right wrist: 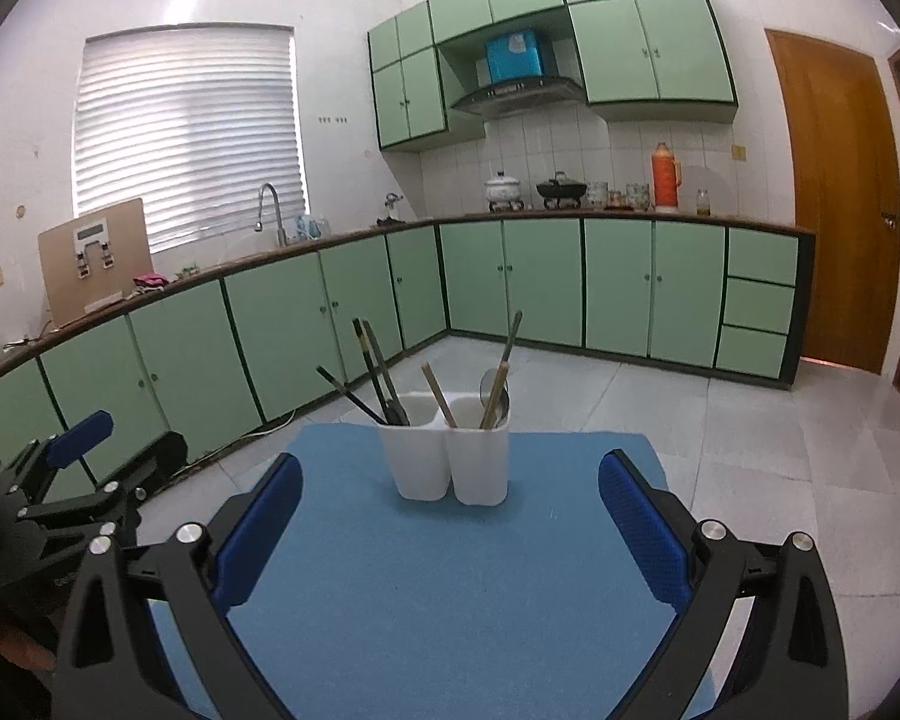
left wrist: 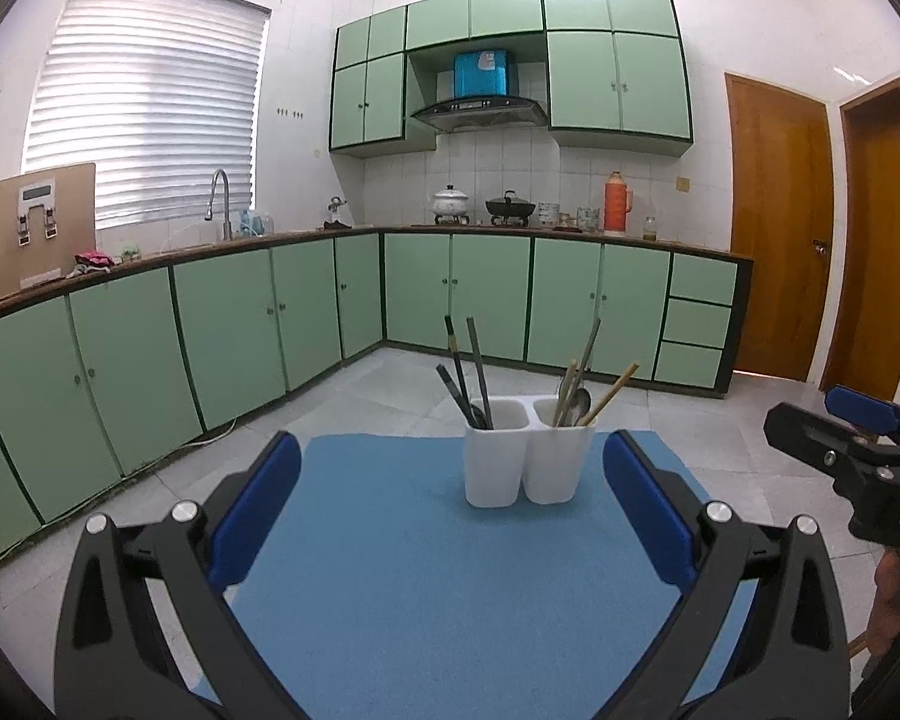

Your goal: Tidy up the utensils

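Observation:
A white two-compartment utensil holder [left wrist: 525, 459] [right wrist: 447, 453] stands on the far part of a blue mat [left wrist: 390, 570] [right wrist: 420, 588]. Its left cup holds dark chopsticks [left wrist: 471, 369] [right wrist: 372, 369]. Its right cup holds wooden chopsticks [left wrist: 615, 390] [right wrist: 438, 395] and a metal spoon [left wrist: 581, 403] [right wrist: 487, 387]. My left gripper [left wrist: 450, 468] hangs open over the near mat, nothing between its blue pads. My right gripper [right wrist: 450, 480] is open too, equally short of the holder and empty. Each gripper shows at the edge of the other's view.
The mat covers a small table with grey floor tiles [left wrist: 360, 384] beyond. Green cabinets [left wrist: 486, 294] run along the walls under a counter with a sink tap [left wrist: 219, 198], pots [left wrist: 450, 203] and an orange flask [left wrist: 617, 201]. Wooden doors [left wrist: 780, 228] stand at right.

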The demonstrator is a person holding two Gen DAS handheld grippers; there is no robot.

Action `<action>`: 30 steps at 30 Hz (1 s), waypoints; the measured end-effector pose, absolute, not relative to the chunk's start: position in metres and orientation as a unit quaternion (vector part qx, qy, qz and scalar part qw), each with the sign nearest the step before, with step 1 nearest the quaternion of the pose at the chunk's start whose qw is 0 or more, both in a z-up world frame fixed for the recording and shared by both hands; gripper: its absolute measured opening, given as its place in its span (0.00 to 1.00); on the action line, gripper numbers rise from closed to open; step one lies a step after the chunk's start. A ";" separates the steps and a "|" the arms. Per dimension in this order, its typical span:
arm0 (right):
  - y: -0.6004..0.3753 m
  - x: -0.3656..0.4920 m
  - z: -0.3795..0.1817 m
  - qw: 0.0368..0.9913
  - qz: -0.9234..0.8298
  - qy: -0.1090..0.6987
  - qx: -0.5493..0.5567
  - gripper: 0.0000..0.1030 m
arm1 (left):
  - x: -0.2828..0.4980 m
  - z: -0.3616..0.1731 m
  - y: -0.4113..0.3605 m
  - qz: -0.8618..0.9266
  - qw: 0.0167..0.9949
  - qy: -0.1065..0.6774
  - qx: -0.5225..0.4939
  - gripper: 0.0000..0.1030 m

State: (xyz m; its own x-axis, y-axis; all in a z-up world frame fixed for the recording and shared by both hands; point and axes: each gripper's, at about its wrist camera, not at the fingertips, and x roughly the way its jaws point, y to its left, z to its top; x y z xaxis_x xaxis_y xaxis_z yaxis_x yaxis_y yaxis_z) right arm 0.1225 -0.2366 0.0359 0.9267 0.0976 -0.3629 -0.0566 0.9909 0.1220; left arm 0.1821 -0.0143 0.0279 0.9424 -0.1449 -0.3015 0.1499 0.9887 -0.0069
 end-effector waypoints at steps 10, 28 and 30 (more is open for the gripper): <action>-0.235 0.107 0.054 0.983 0.036 0.171 0.052 0.94 | 0.162 0.047 -0.010 -0.082 0.988 0.133 0.000 0.95; -0.234 0.096 0.064 0.986 0.038 0.157 0.048 0.94 | 0.147 0.057 -0.007 -0.083 0.989 0.121 -0.012 0.95; -0.234 0.095 0.065 0.986 0.038 0.157 0.048 0.94 | 0.148 0.058 -0.005 -0.083 0.989 0.121 -0.012 0.95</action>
State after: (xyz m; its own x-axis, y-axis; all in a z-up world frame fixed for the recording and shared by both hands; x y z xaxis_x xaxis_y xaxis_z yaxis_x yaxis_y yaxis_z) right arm 0.0955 -0.2343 0.0648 0.9480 0.0907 -0.3050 -0.0610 0.9925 0.1057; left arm 0.1477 -0.0055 0.0582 0.9570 -0.1672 -0.2369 0.1613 0.9859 -0.0441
